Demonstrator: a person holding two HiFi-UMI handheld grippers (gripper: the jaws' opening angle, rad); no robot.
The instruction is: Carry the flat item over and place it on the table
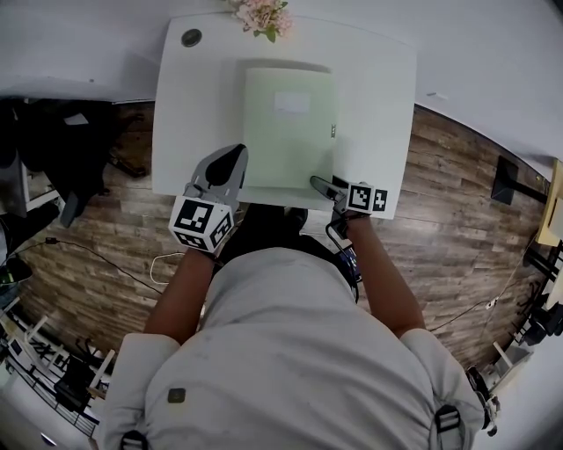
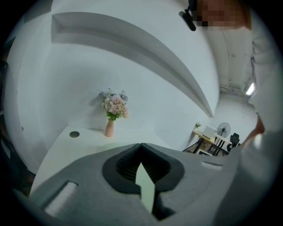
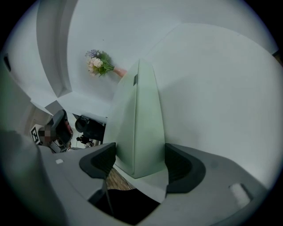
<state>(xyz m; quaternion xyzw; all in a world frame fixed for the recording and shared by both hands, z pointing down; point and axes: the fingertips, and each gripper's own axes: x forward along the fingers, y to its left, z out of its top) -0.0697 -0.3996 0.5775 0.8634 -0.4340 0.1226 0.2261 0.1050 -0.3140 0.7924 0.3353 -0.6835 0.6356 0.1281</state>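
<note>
The flat item (image 1: 290,127) is a pale green folder lying on the white table (image 1: 374,83), its near edge close to the table's front edge. My left gripper (image 1: 231,163) is at the folder's near left corner. In the left gripper view the left gripper (image 2: 142,167) is shut on a thin green edge of the folder (image 2: 145,187). My right gripper (image 1: 320,185) is at the near right corner. In the right gripper view the right gripper (image 3: 139,162) stands open, with the folder's corner (image 3: 139,128) between the pads and a gap on each side.
A vase of pink flowers (image 1: 262,16) stands at the table's far edge against the white wall, and a round cable hole (image 1: 191,38) is at the far left corner. Wooden floor (image 1: 457,176) surrounds the table. Dark equipment and cables (image 1: 62,149) lie at the left.
</note>
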